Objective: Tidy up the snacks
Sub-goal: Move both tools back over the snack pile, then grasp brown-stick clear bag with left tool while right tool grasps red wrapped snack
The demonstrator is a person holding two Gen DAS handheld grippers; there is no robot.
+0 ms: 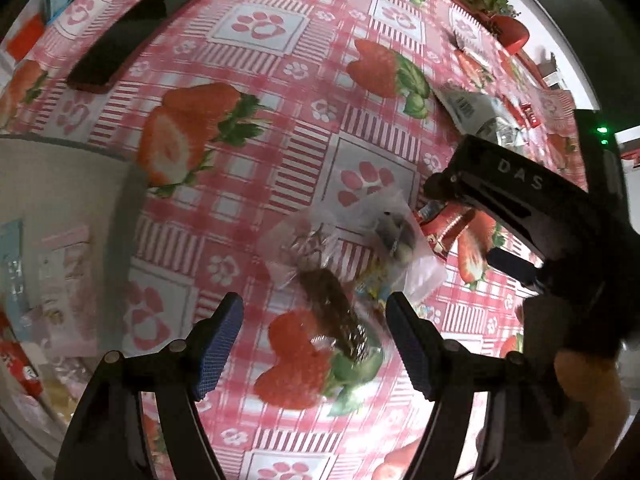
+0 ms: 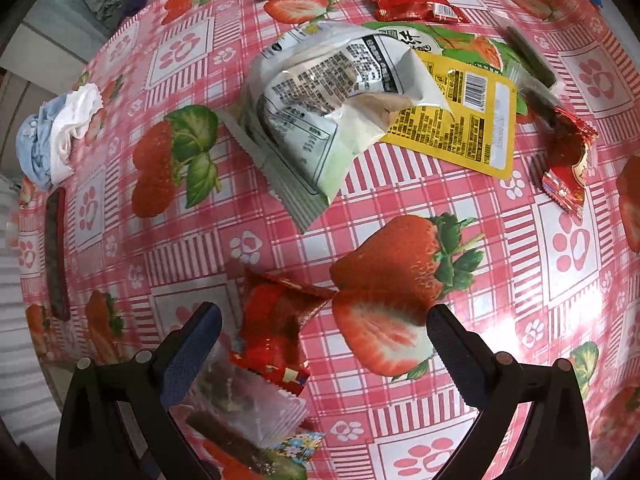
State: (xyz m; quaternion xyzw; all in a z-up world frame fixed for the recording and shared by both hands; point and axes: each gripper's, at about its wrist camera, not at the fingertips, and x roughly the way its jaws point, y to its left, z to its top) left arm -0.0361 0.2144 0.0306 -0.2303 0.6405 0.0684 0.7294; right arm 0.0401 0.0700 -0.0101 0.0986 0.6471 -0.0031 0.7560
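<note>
My left gripper point(image 1: 314, 320) is open and empty above a small pile of snacks: a brown snack bar point(image 1: 336, 308) and clear packets point(image 1: 384, 236) on the strawberry tablecloth. My right gripper point(image 2: 324, 332) is open and empty; its body shows in the left wrist view point(image 1: 532, 216) beside the pile. In the right wrist view a red packet point(image 2: 276, 320) lies just inside the left finger, with clear packets point(image 2: 244, 400) and a brown bar point(image 2: 236, 436) below it. Further off lie a torn white bag point(image 2: 320, 120), a yellow pouch point(image 2: 460, 124) and more red packets point(image 2: 568, 160).
A dark phone point(image 1: 132, 36) lies at the far left of the table. A crumpled blue and white cloth point(image 2: 60, 136) and a dark bar point(image 2: 56, 256) sit near the left table edge. Boxes of goods point(image 1: 60, 280) lie on the floor below the table edge.
</note>
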